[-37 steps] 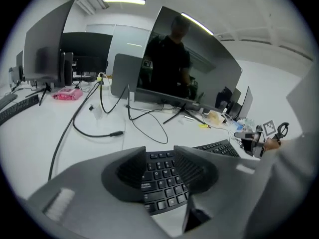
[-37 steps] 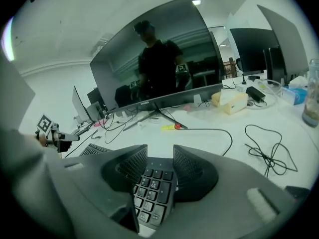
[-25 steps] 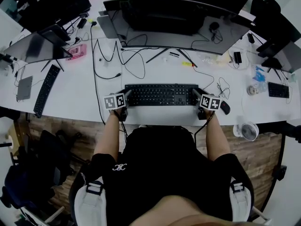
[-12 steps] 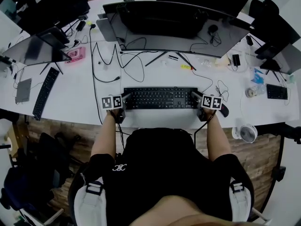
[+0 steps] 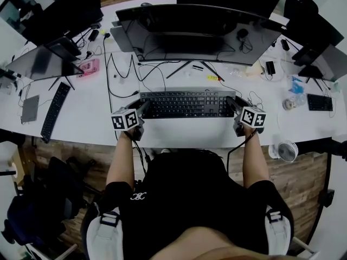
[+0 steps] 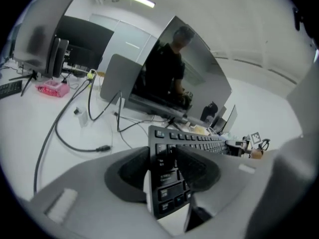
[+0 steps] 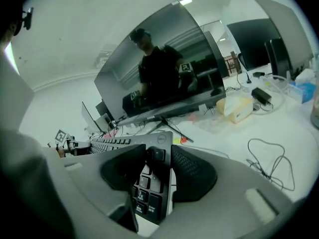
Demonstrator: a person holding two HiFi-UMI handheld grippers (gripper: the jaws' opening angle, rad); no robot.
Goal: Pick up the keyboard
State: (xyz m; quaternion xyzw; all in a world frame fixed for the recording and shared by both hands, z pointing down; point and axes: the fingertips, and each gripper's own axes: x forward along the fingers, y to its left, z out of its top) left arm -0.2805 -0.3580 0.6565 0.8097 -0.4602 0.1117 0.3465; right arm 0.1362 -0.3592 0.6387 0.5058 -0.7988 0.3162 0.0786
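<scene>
While outstretched, forearms (image 5: 123, 158) (image 5: 254, 158) toward keyboard (image 5: 187, 103) ends

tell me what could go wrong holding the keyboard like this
The left gripper and right gripper each pinch only a narrow end of the keyboard, and the left's jaws have just been opening slightly; that end may slip. The monitor stands close ahead; drifting forward might bump it.
</scene>
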